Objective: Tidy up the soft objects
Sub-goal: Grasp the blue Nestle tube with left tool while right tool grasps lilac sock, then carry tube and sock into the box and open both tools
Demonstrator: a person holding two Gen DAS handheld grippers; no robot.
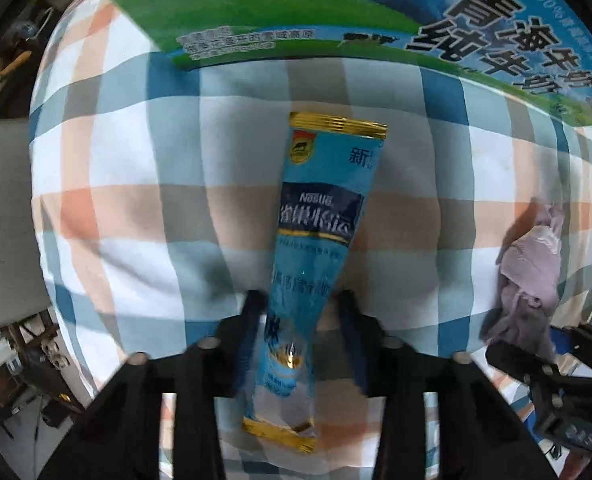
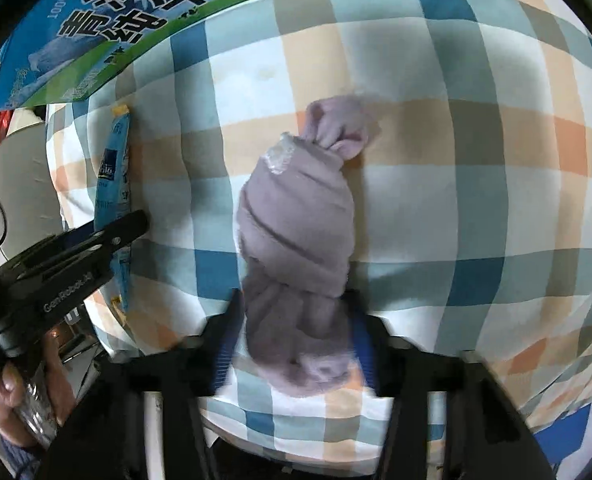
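A long blue Nestle sachet (image 1: 324, 208) with gold ends sticks out forward from my left gripper (image 1: 301, 300), which is shut on its lower half. It hangs over a checked cloth (image 1: 136, 160). In the right wrist view a rolled, knotted purple sock bundle (image 2: 296, 216) lies along the checked cloth (image 2: 456, 160), and my right gripper (image 2: 294, 300) is shut on its near end. The same bundle (image 1: 532, 264) shows at the right edge of the left wrist view. At the left of the right wrist view the sachet (image 2: 114, 176) appears edge-on.
A large blue and green milk carton box (image 1: 296, 8) stands along the far edge of the cloth, also seen as the box (image 2: 96, 20) at top left. A person's hand (image 2: 0, 392) holds the left tool. Floor clutter (image 1: 24, 360) lies beyond the cloth's left edge.
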